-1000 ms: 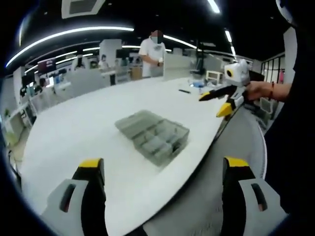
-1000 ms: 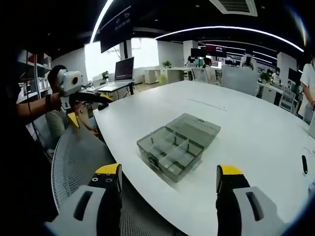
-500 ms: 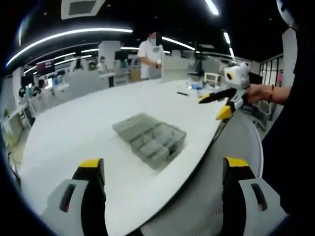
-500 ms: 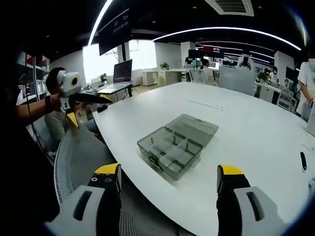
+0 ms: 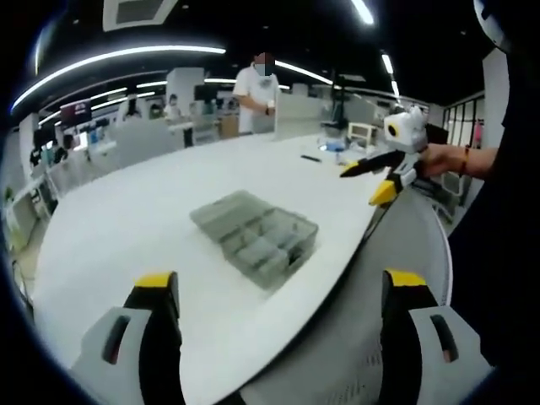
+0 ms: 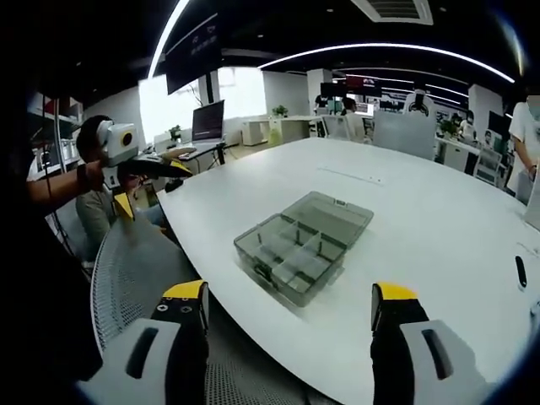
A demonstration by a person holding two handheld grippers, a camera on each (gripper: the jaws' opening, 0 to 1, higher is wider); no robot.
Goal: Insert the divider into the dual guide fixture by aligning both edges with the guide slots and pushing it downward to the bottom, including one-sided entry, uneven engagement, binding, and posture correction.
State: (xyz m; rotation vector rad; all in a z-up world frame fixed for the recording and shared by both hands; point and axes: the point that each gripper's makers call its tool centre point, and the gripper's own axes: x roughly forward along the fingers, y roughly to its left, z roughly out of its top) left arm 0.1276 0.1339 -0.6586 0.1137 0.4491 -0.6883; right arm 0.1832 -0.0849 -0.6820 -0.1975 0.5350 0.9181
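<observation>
A translucent grey compartment box (image 5: pixel 255 236) lies open on the white table (image 5: pixel 118 228), its lid folded flat behind it. Thin dividers split its tray into cells (image 6: pixel 295 253). My left gripper (image 5: pixel 281 283) stands open, well short of the box, near the table's edge. My right gripper (image 6: pixel 289 293) is open too, with nothing between its jaws, also back from the box. In the left gripper view the right gripper (image 5: pixel 367 180) hangs in the air to the right of the table, held by a hand. In the right gripper view the left gripper (image 6: pixel 152 186) hovers at the left.
A mesh chair back (image 6: pixel 126 270) stands between me and the table edge. A person (image 5: pixel 257 89) stands at the far side of the table. A small black item (image 6: pixel 520 272) lies on the table at the right, and a laptop (image 6: pixel 207 122) sits on a desk behind.
Both views have shifted slightly with the hands. The box has stayed where it was, and both grippers have stayed open.
</observation>
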